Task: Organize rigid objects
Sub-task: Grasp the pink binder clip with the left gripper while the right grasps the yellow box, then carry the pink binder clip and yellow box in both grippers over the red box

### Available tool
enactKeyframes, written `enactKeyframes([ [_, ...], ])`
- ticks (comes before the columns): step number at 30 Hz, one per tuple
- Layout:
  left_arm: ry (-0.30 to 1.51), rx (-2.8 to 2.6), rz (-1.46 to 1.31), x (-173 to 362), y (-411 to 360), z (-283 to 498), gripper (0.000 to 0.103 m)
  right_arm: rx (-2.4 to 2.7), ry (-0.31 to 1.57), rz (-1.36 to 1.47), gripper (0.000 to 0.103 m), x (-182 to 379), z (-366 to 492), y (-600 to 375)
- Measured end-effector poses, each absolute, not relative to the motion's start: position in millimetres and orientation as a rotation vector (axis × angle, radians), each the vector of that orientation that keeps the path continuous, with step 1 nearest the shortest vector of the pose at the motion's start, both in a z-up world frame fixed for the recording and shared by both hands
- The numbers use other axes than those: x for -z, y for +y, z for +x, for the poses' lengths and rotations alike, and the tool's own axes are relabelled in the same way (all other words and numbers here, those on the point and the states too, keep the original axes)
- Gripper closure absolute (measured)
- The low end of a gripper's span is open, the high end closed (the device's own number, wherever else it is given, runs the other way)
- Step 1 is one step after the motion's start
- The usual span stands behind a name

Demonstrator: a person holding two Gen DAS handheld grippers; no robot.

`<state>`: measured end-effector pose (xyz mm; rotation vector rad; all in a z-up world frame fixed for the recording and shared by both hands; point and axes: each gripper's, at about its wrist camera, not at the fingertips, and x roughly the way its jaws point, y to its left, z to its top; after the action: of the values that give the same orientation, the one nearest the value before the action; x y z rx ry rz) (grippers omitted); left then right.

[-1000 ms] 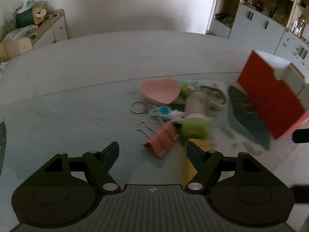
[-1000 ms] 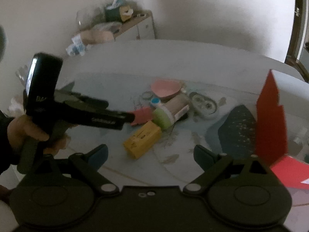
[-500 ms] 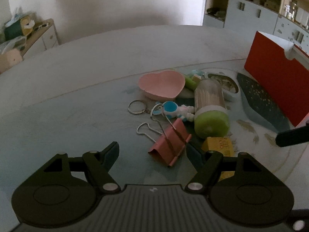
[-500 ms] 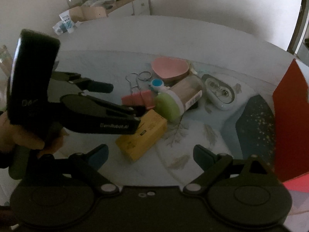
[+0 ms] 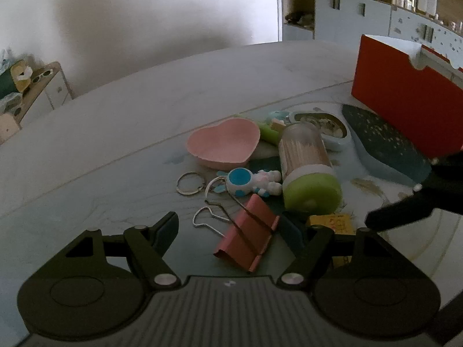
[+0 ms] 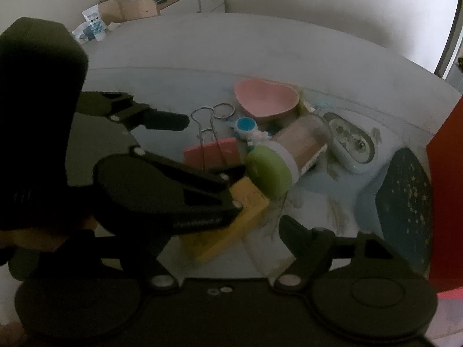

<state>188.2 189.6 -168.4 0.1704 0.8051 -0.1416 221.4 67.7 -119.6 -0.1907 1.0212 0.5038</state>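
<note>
A pile of small objects lies on the table. A pink binder clip [image 5: 246,235] [image 6: 212,151] sits between the fingers of my open left gripper [image 5: 228,231], which also shows in the right wrist view [image 6: 202,141]. Beyond the clip lie a toothpick jar with a green lid [image 5: 308,173] [image 6: 277,164], a blue-and-white toy keychain [image 5: 249,182], a pink heart-shaped dish [image 5: 224,143] [image 6: 266,98] and a yellow box [image 5: 332,222] [image 6: 231,225]. My right gripper [image 6: 220,234] is open just above the yellow box; its left finger is hidden behind the left gripper.
A red open box [image 5: 405,98] stands at the right, its wall at the right edge of the right wrist view [image 6: 447,173]. A dark speckled mat [image 5: 385,141] and an oval light-blue case [image 5: 327,127] lie before it. Cabinets stand beyond the table.
Both grippers have moved in closer to the pile. The binder clip now sits between my left fingers, and my right gripper has closed in on the yellow box.
</note>
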Motion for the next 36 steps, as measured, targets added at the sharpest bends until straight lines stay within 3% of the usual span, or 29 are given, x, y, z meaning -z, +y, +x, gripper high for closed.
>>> enactKeyframes([
  [4,0.806,0.147,0.163,169,190,190,0.028,-0.505,1.028,-0.193,0.031,123,225,69],
  [7,0.799,0.157,0.17,169,188,190,0.04,-0.506,1.038,-0.192,0.038,126,227,68],
  [19,0.806,0.19,0.217,169,178,185,0.066,-0.519,1.061,-0.161,0.056,126,218,43],
  [31,0.821,0.16,0.2,168,183,179,0.069,-0.466,1.013,-0.197,0.058,123,225,37],
  [36,0.813,0.16,0.216,169,179,180,0.07,-0.471,1.004,-0.203,0.072,120,227,36],
])
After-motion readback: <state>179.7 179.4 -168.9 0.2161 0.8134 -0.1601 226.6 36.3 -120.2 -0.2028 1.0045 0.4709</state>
